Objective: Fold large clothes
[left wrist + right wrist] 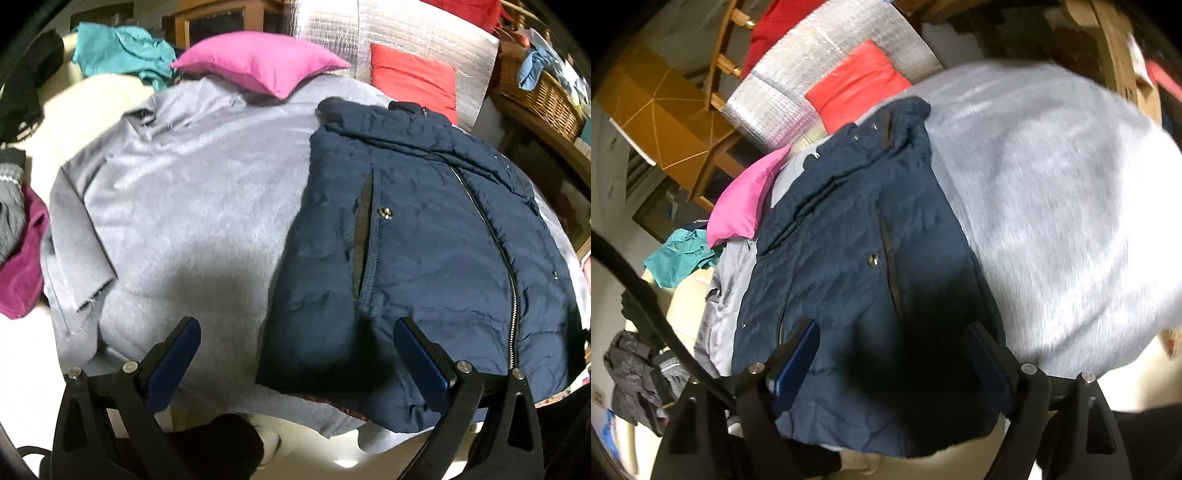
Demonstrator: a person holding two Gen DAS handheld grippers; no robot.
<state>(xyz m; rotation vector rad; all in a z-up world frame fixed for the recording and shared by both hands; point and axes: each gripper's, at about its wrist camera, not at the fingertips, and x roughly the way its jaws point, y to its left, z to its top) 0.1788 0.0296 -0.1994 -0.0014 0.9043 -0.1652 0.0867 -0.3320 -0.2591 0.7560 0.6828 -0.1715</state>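
A navy padded jacket (424, 240) lies folded lengthwise on a grey blanket (184, 206), zipper up, collar at the far end. My left gripper (297, 328) is open and empty, hovering above the jacket's near left edge. In the right wrist view the same jacket (849, 240) lies on the grey blanket (1052, 221). My right gripper (890, 334) is open and empty above the jacket's lower part, casting a dark shadow on it.
A pink cushion (258, 62) and a red cushion (413, 77) lie at the far end before a silver foil mat (369, 29). Teal clothing (122, 51) and a magenta garment (22, 266) lie to the left. A wicker basket (543, 96) stands at right.
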